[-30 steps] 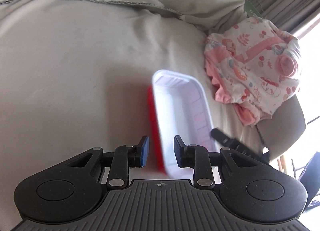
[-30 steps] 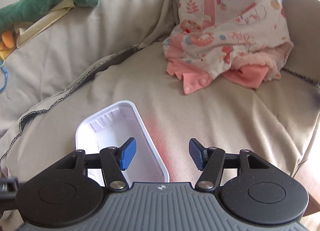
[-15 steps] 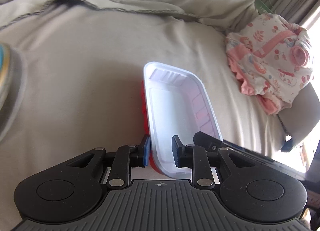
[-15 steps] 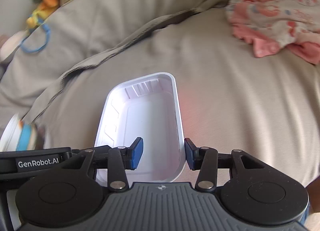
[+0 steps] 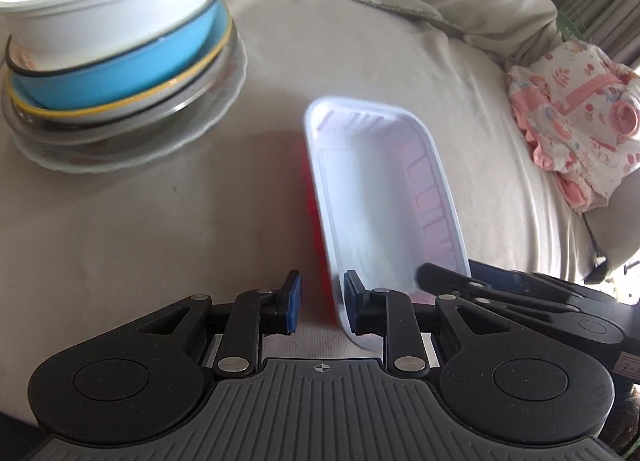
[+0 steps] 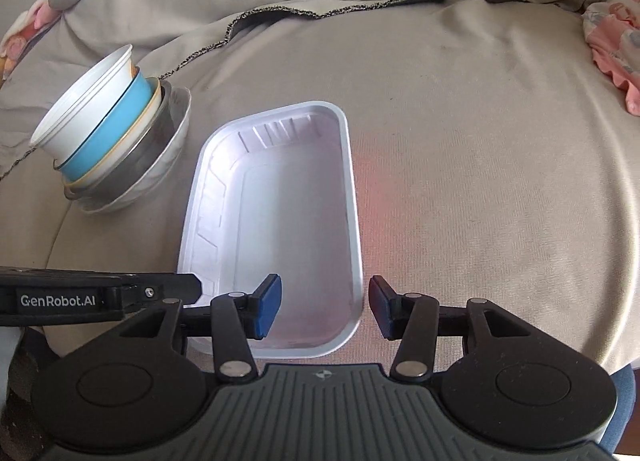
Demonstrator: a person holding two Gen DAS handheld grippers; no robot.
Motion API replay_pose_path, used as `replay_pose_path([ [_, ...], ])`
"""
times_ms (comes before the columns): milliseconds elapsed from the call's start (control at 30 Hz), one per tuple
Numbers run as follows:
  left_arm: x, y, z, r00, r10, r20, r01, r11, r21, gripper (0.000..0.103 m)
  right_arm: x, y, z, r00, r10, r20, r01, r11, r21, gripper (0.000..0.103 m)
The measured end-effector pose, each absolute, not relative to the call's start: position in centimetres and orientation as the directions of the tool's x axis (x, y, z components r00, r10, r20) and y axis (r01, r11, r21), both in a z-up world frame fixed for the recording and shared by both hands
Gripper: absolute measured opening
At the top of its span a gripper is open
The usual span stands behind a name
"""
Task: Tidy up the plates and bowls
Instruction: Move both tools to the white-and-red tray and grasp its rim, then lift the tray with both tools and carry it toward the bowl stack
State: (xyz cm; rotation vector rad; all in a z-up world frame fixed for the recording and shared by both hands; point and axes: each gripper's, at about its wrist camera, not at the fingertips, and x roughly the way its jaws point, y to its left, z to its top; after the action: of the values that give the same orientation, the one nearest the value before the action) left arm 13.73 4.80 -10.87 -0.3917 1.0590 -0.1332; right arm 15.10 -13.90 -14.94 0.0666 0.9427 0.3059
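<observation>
1. The white tray [image 6: 276,221] is a shallow rectangular container with rounded corners, a thin raised rim and ribbed moulding on its inner walls; its outer side shows red along the left edge in the left wrist view [image 5: 384,197].
2. The tray's long axis runs away from both cameras, from the grippers toward the sofa back; the open face points upward; the narrow far end carries short ribs.
3. The tray sits over the beige sofa cover [image 6: 480,141], just right of the stack of bowls [image 6: 116,145]; whether its underside touches the cover cannot be told.
4. The stack consists of a white bowl on top, a blue bowl below it and clear dishes at the base [image 5: 120,61]; it leans to the left in the right wrist view.
5. The left gripper [image 5: 320,307] has its jaws narrowly apart astride the tray's near left rim; contact of the outer pad cannot be told.
6. The right gripper [image 6: 325,307] has just been opening; its jaws stand apart astride the near right rim, with neither pad pressing.
7. A pink patterned garment [image 5: 576,117] lies well apart on the right.
</observation>
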Motion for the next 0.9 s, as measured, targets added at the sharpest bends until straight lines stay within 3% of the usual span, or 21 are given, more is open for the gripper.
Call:
replay_pose_path([
  [33,13.9,4.9,-10.7,0.503,-0.290,-0.814,-0.080,0.923,-0.377,0.026,15.1,-14.0,-14.7,0.577,0.256,-0.776,-0.219,0.963,0.155,0.068],
  [133,14.8,4.8,-10.4,0.533,-0.260,-0.805,-0.079,0.932,-0.354,0.026,15.4,-14.3,-14.4,0.649,0.156,-0.744,-0.184,0.982,0.046,0.081],
  [467,17.2,4.1,-12.6,0.485,-0.222,-0.846,-0.099,0.947,-0.306,0.027,17.5,-14.5,-16.1,0.631,0.170,-0.757,-0.172,0.982,0.076,0.086],
  [500,17.2,4.1,-12.6,0.487,-0.222,-0.845,-0.098,0.947,-0.306,0.027,17.6,-14.7,-16.1,0.630,0.191,-0.753,-0.169,0.980,0.108,0.084],
  [633,17.0,4.3,-12.8,0.497,-0.233,-0.836,-0.091,0.944,-0.317,0.027,17.9,-14.9,-16.3,0.586,0.283,-0.759,-0.195,0.959,0.207,0.047],
  [767,16.7,4.9,-12.9,0.505,-0.263,-0.822,-0.073,0.936,-0.344,0.027,17.9,-14.2,-16.5,0.523,0.386,-0.760,-0.242,0.922,0.302,0.045],
  [833,16.8,5.5,-12.7,0.489,-0.309,-0.816,-0.077,0.916,-0.393,0.020,18.0,-14.1,-16.4,0.481,0.448,-0.754,-0.259,0.894,0.366,0.041],
  [900,16.5,5.7,-12.5,0.494,-0.308,-0.813,-0.075,0.917,-0.393,0.019,17.9,-14.3,-16.1,0.471,0.467,-0.748,-0.269,0.884,0.383,0.040],
])
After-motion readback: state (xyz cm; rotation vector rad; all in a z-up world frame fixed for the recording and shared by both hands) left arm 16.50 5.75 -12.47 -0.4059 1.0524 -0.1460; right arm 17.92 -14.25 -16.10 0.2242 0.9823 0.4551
